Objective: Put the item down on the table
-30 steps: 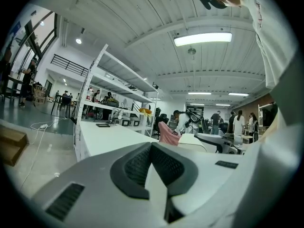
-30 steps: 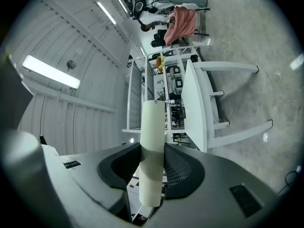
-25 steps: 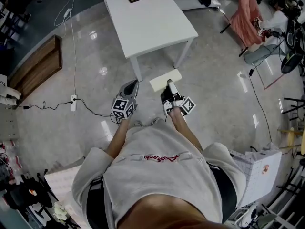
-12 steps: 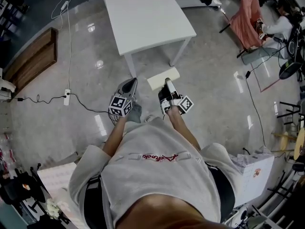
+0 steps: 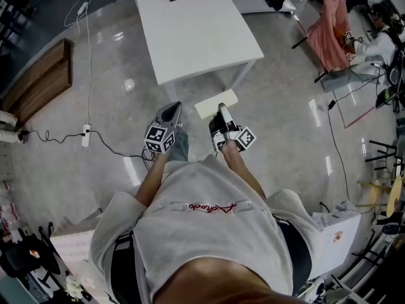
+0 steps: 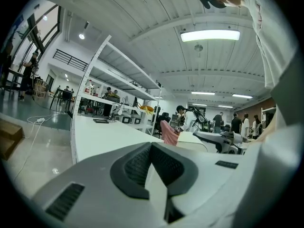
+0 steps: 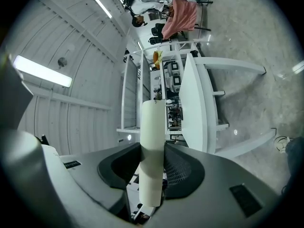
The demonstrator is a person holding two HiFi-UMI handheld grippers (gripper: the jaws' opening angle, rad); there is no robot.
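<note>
**Pale slab carried in the right gripper, table just ahead**

The pale slab (image 5: 216,104) is up in the air, over the floor (image 5: 285,138) just short of the near edge of the white table (image 5: 196,30). It is not yet above the tabletop. In the right gripper view the slab (image 7: 152,141) runs out from between the pads as a thin, flat-faced strip. The right gripper (image 5: 221,109) is clamped on its near end, across the two broad faces.

It looks light and stiff. It juts well out from the pads without any sag, much as a foam or card board would. The faces seem smooth, so it could slide or pivot in the pinch if it is knocked. My judgement is that the present hold on the broad faces near one end suits it. The free end can then go down on the table first, before the pads let go.

The left gripper (image 5: 171,113) hangs beside it with nothing in it. Its own view shows the two pads pressed together.

Compared with the earlier frames, the table's near edge and leg sit closer to the grippers. The power strip (image 5: 86,135) on the floor has slid further left in the head view. A trouser leg (image 5: 180,145) now shows between the grippers, so the person seems to be walking up to the table. The hold on the slab has not changed.
</note>
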